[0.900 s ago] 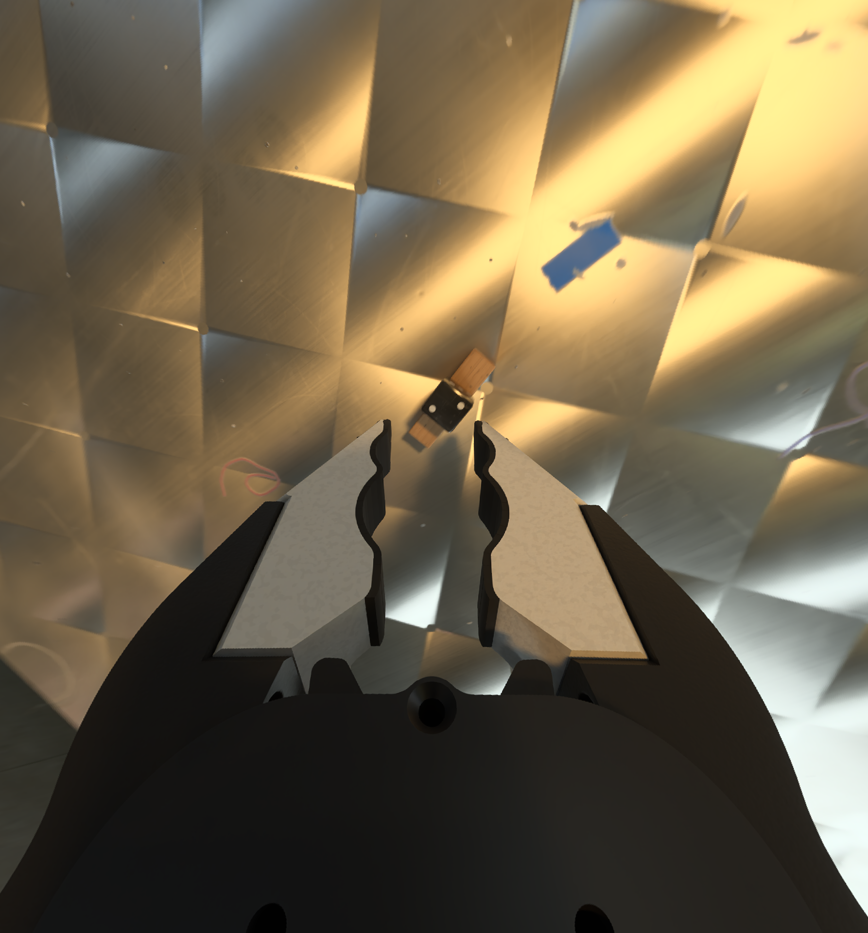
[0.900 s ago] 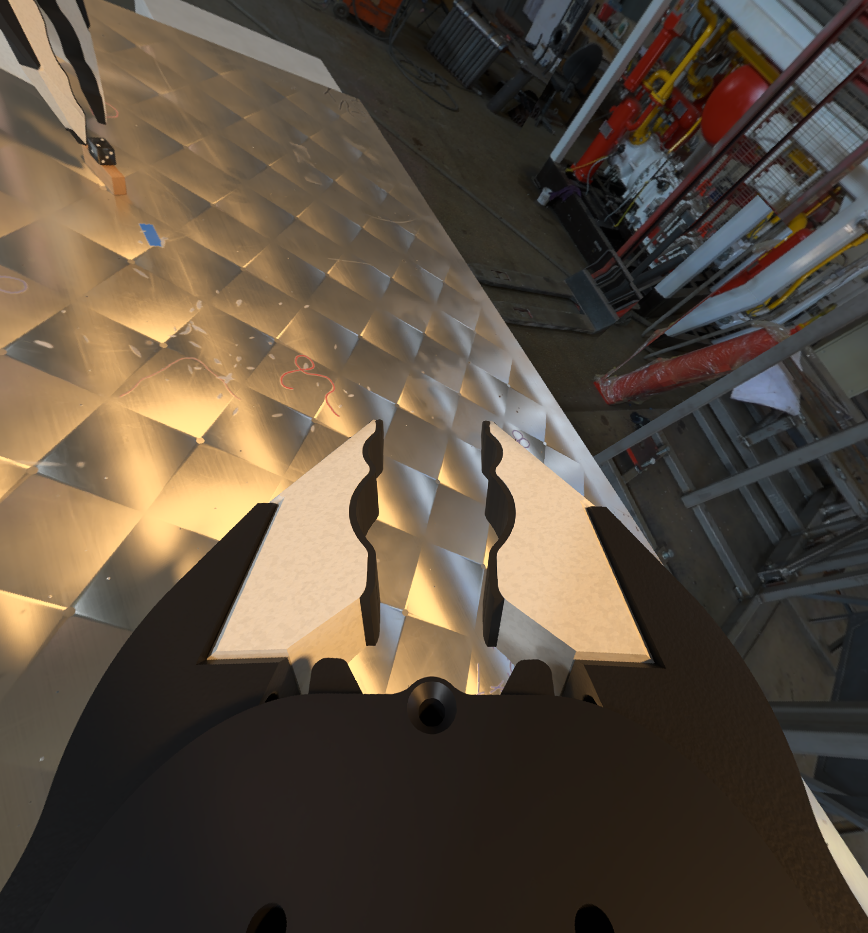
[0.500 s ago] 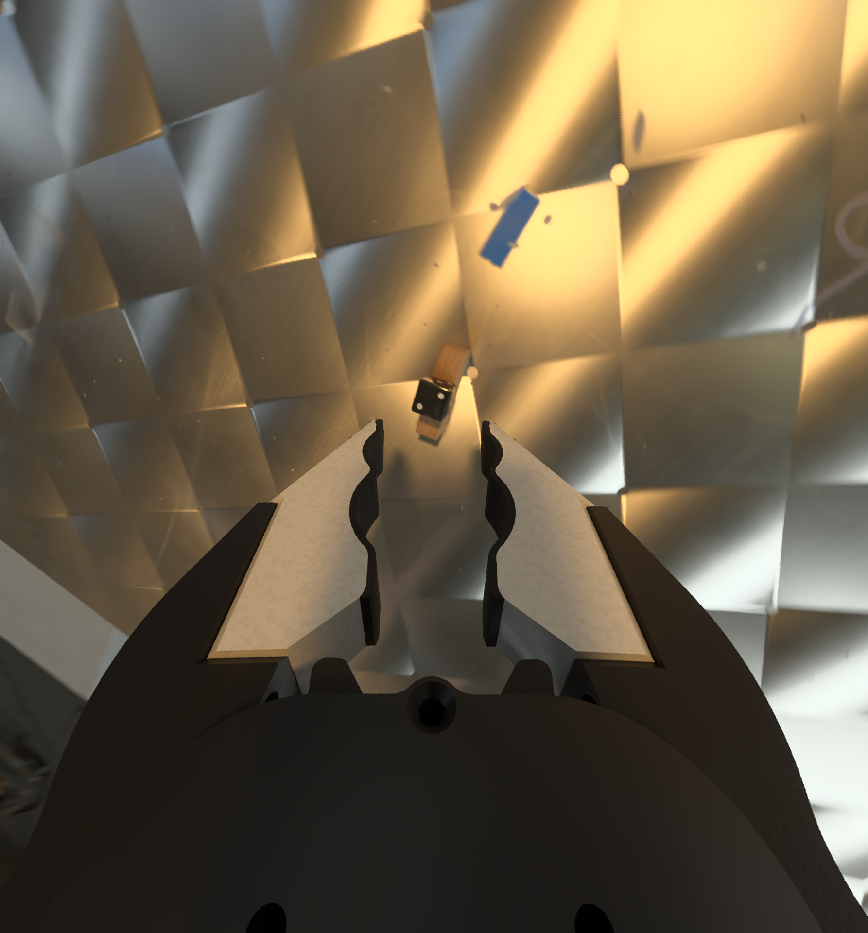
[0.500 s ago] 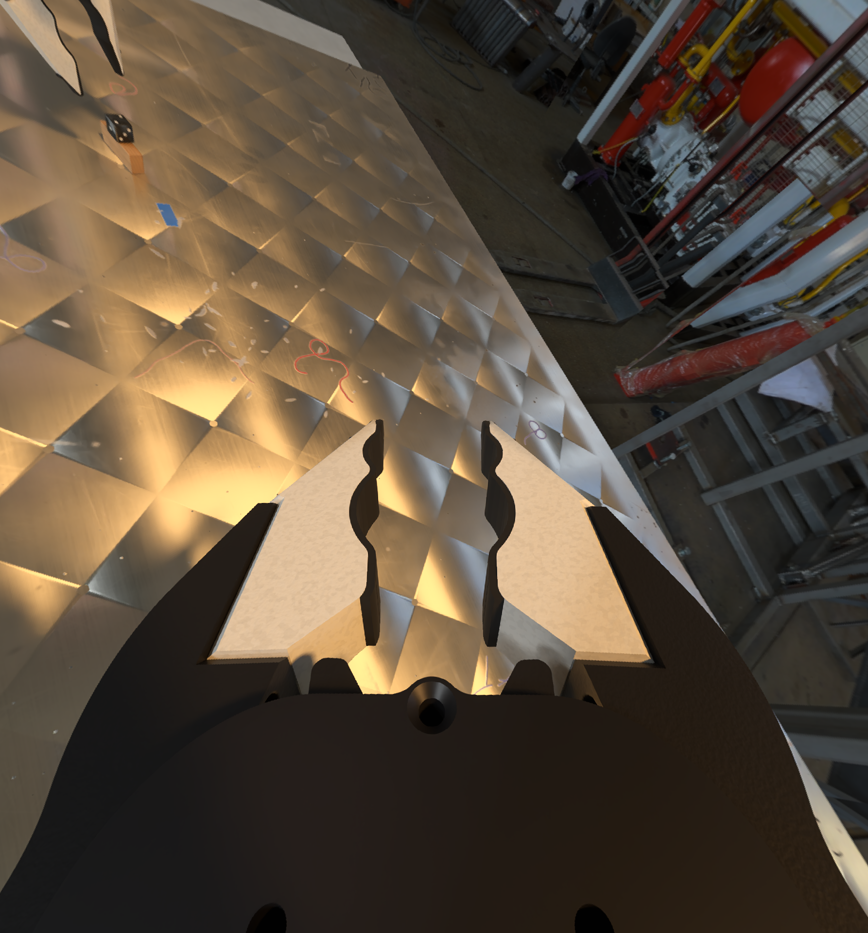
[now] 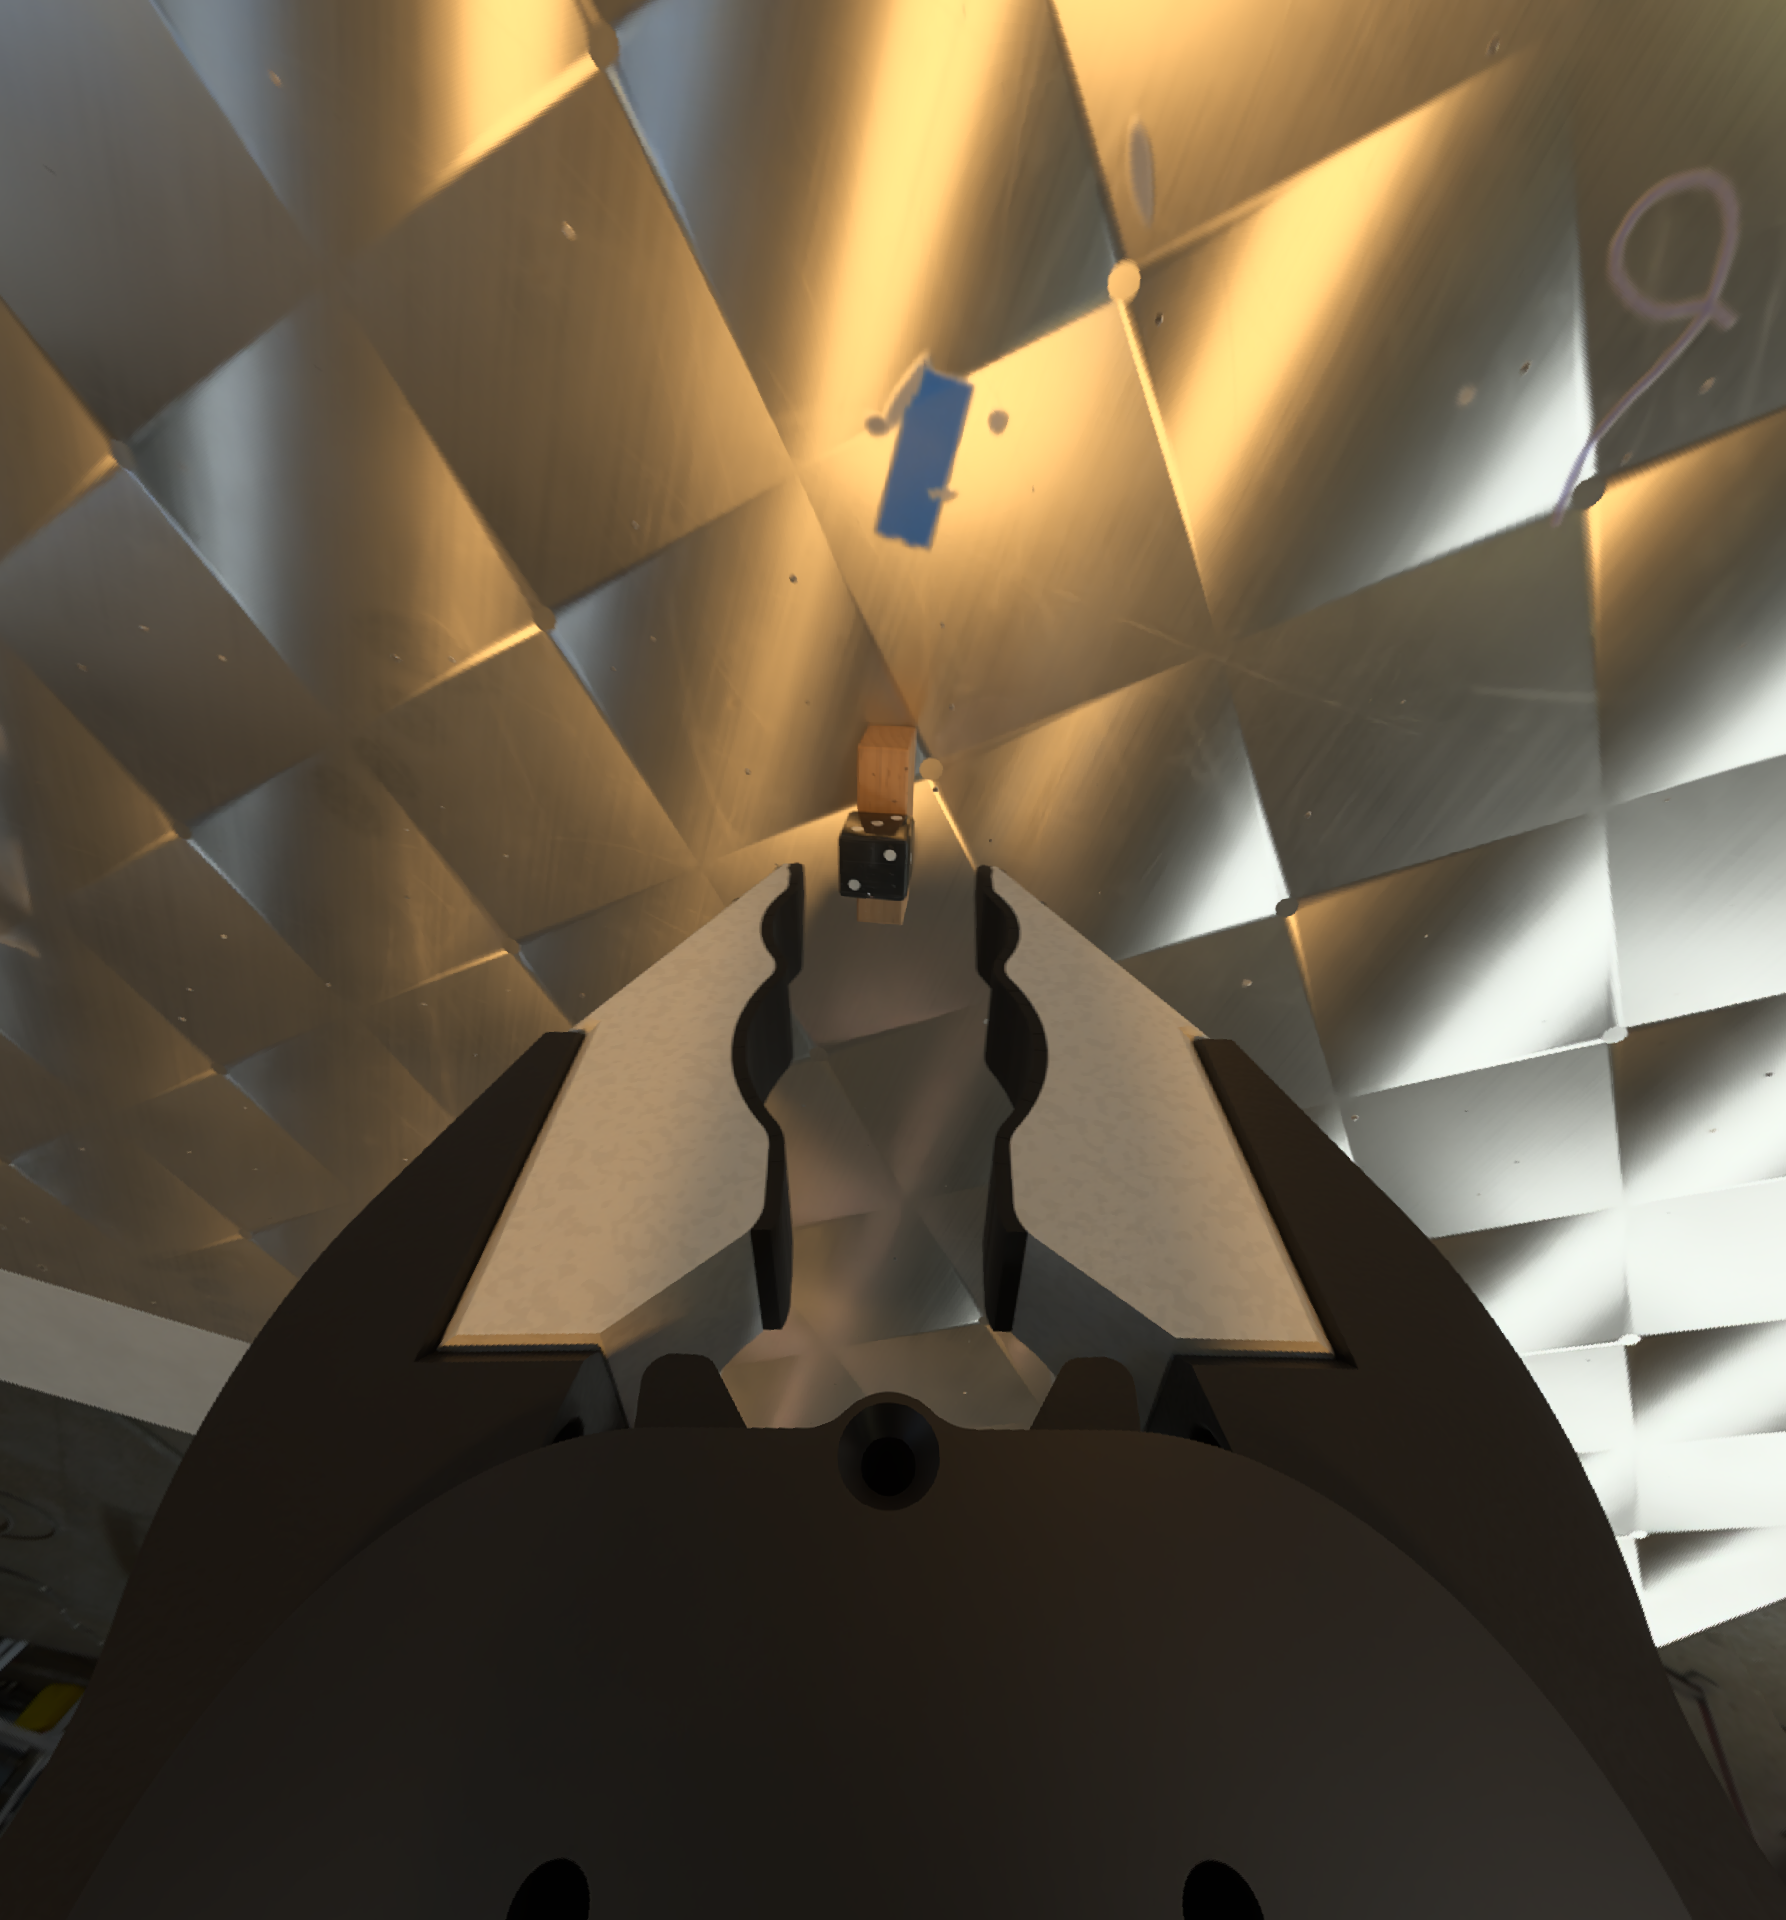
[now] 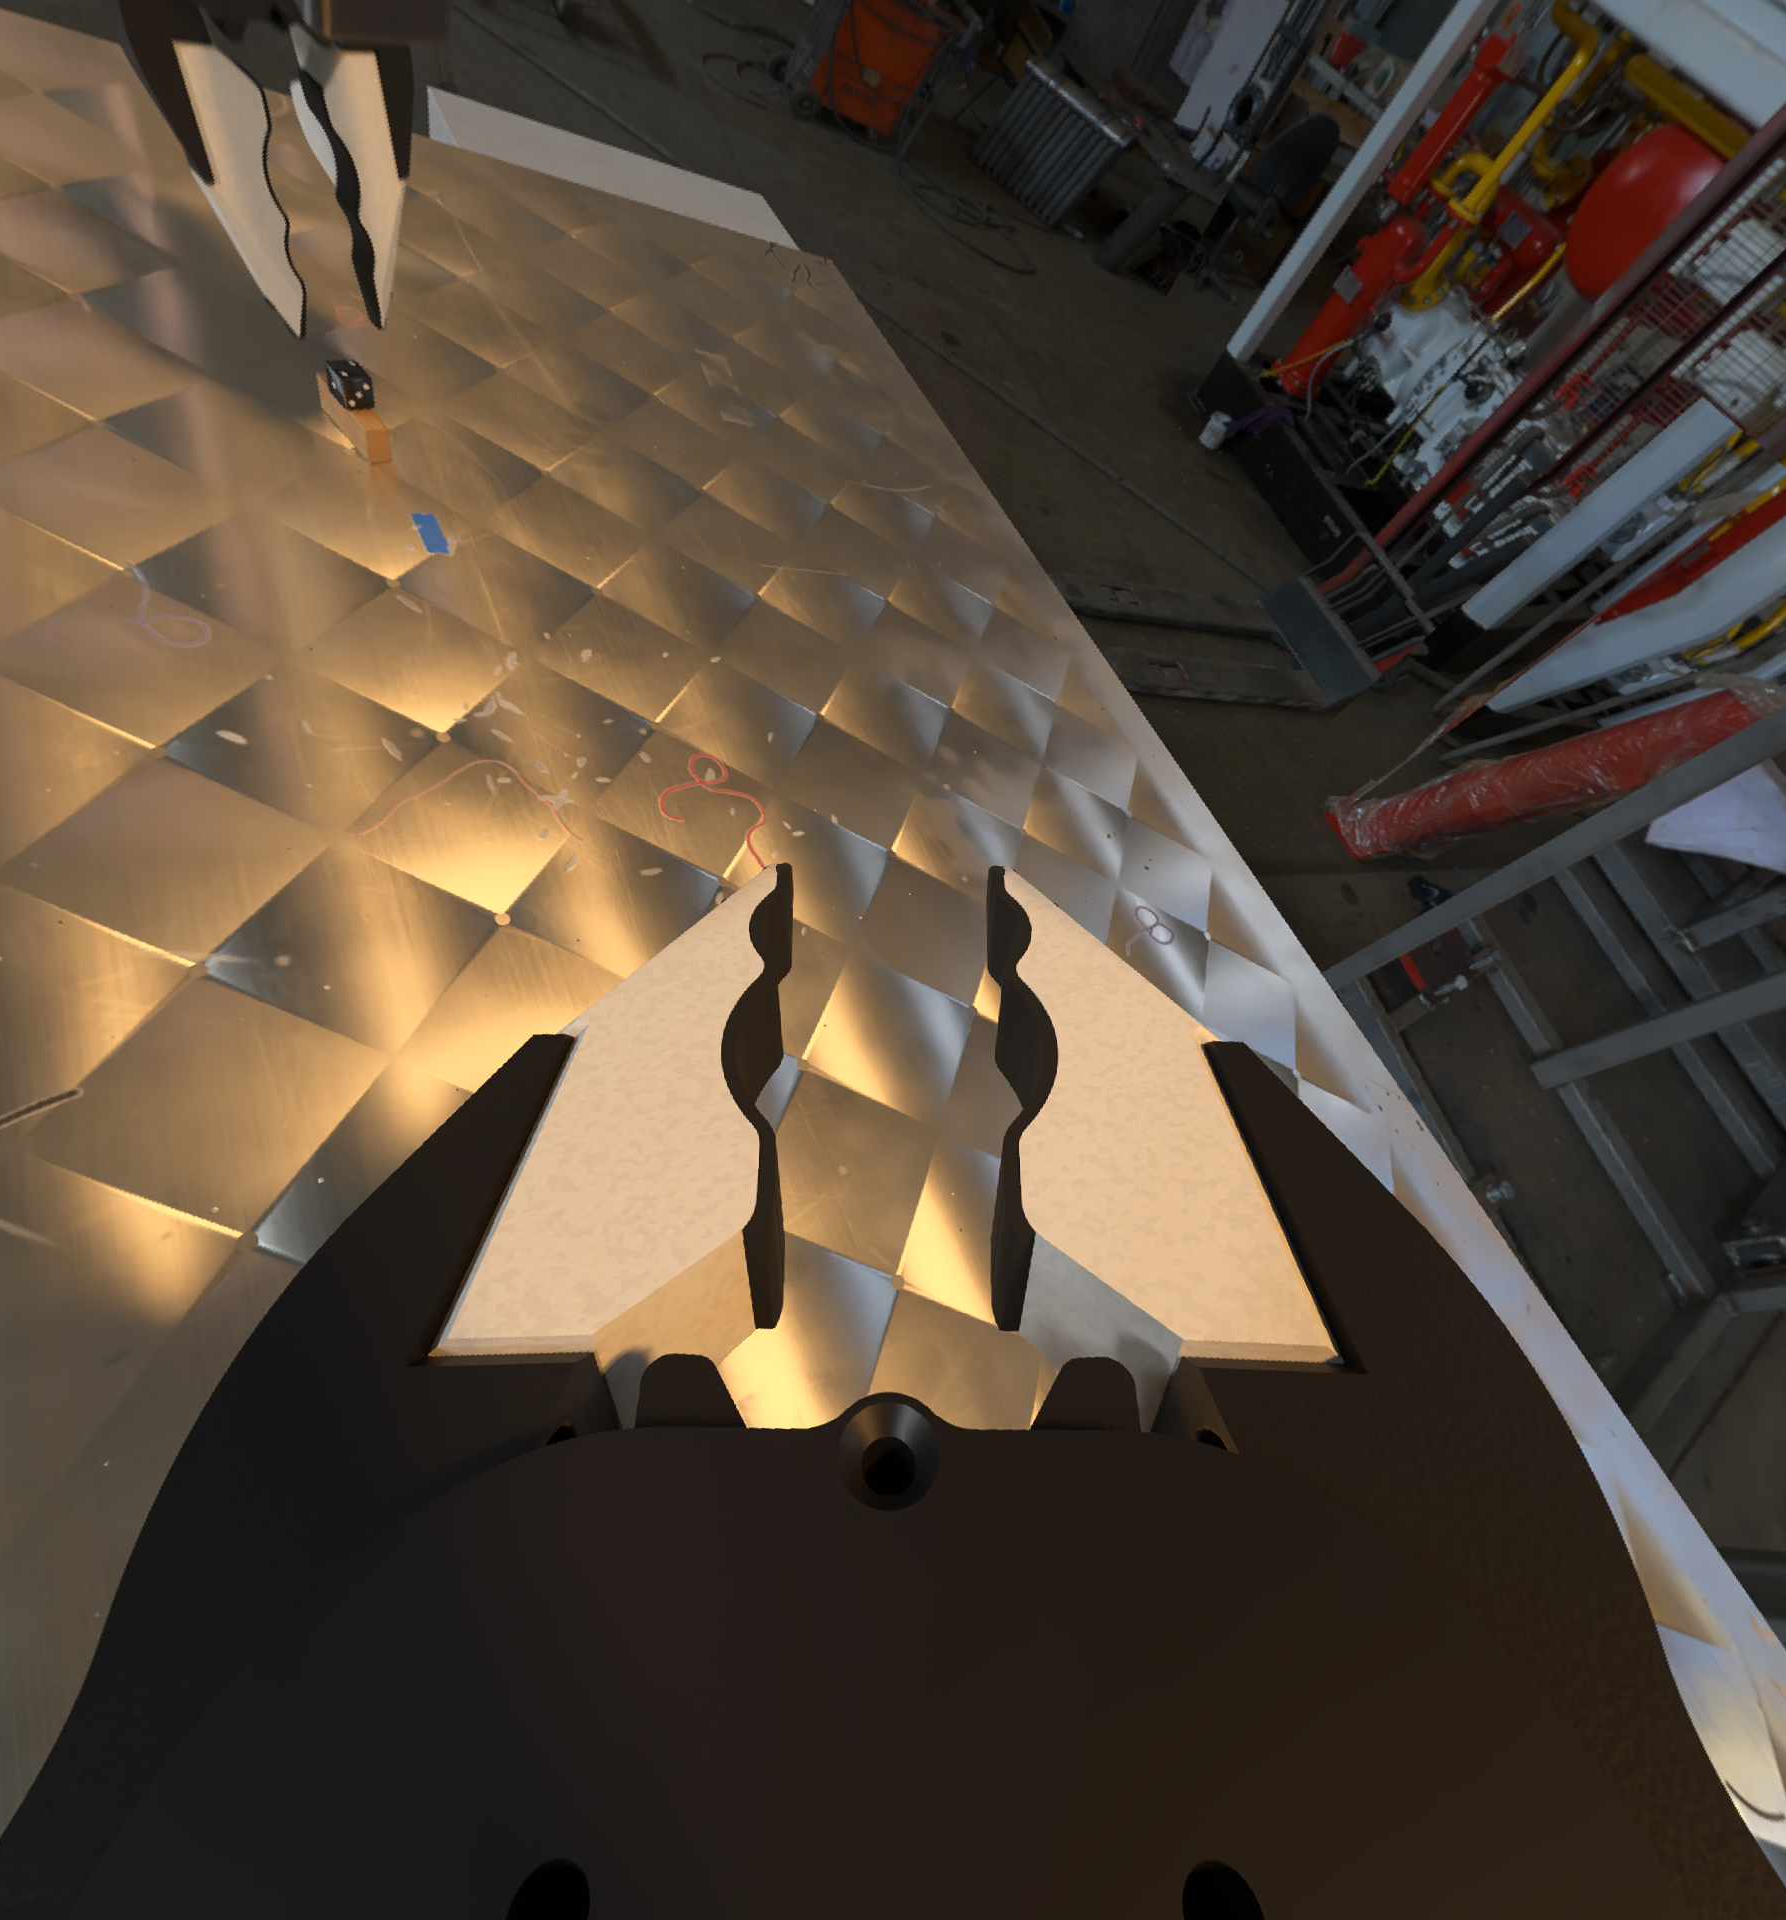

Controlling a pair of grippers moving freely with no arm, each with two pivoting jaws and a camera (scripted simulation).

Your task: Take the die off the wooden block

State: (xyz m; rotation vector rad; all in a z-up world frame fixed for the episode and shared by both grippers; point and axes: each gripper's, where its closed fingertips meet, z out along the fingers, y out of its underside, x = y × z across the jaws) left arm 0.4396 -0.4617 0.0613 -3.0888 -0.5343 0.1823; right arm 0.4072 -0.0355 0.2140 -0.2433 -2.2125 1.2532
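A small black die with white pips [image 5: 875, 856] sits on a long, narrow wooden block [image 5: 887, 780] that lies flat on the shiny metal table [image 5: 349, 623]. My left gripper [image 5: 885, 883] is open and empty; it hangs above the table with its tips framing the die from the near side, apart from it. In the right wrist view the die [image 6: 351, 383] and the block [image 6: 369, 431] are far off at the upper left, with the left gripper [image 6: 338, 317] just above them. My right gripper [image 6: 887, 883] is open and empty, far from the die.
A blue strip of tape [image 5: 923, 460] lies flat beyond the block; it also shows in the right wrist view [image 6: 431, 533]. Scribble marks dot the table [image 6: 712, 790]. The table's right edge [image 6: 1284, 987] drops to a workshop floor with red machinery [image 6: 1554, 208] and metal frames.
My left gripper has swung round so the die and block now line up straight ahead between its tips. The right wrist view has shifted, showing the left gripper farther right.
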